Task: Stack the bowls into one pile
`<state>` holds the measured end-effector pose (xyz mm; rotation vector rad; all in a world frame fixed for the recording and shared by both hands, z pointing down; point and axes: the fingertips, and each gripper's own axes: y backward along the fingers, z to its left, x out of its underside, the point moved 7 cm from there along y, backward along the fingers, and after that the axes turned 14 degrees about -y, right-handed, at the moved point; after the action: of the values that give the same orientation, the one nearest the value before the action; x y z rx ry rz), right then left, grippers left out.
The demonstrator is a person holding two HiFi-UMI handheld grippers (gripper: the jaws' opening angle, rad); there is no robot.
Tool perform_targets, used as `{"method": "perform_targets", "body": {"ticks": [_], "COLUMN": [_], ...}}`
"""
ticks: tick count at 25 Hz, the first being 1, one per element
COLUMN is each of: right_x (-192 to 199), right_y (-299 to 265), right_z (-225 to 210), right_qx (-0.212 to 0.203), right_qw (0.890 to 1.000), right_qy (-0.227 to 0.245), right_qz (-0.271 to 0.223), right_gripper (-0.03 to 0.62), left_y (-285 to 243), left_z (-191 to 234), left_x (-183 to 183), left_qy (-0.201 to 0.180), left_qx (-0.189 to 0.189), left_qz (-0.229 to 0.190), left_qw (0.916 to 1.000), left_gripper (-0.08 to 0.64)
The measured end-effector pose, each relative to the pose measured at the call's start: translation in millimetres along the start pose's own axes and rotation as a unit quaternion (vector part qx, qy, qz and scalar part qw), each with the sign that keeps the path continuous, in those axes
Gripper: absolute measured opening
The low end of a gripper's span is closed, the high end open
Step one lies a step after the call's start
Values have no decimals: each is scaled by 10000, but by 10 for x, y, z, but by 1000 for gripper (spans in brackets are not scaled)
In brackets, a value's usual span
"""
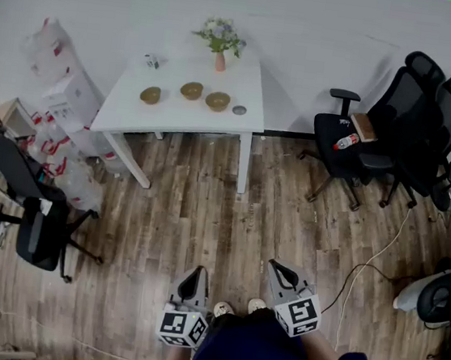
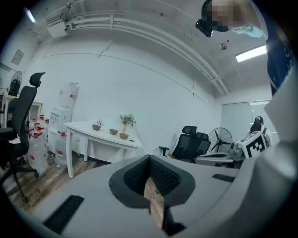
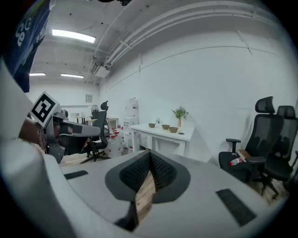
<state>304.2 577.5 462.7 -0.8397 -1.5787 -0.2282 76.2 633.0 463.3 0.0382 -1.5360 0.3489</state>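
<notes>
Head view: three bowls [image 1: 192,90] sit apart in a row on the white table [image 1: 176,120] by the far wall, beside a plant [image 1: 221,36]. The left gripper [image 1: 195,272] and right gripper [image 1: 277,268] hang well away from it, over the wood floor [image 1: 205,213].

Left gripper view: jaws pressed together, nothing in them.

Right gripper view: same deal, closed and empty, with the bowls far off.

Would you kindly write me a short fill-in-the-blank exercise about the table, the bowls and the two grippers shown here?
1. The white table holds ___ brown bowls, none stacked yet.
2. The jaws of the left gripper and the right gripper are both ___.
3. Both grippers hang over the ___ floor, well short of the table.

Missing words: three; shut; wooden.
</notes>
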Motion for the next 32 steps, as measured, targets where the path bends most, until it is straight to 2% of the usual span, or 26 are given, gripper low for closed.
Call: {"method": "perform_targets", "body": {"ticks": [11, 17, 24, 32], "right_x": [68, 142, 121, -147], "right_y": [-53, -111, -347, -943], "right_z": [270, 301, 108, -331], "right_qx": [-7, 173, 206, -158], "right_qw": [9997, 9991, 9987, 9990], "right_qy": [218, -339, -457, -399], "right_qz": [-113, -181, -95, 104], "right_gripper": [21, 23, 23, 23], "left_y": [143, 174, -6, -598], "left_z": [63, 216, 345, 427], "left_x": [35, 55, 57, -120], "left_qy": [-26, -55, 105, 191], "left_qx": [201, 239, 282, 296], "left_qz": [-132, -188, -110, -201], "left_qw": [9997, 9995, 9995, 9992], "left_gripper": [18, 18, 18, 18]}}
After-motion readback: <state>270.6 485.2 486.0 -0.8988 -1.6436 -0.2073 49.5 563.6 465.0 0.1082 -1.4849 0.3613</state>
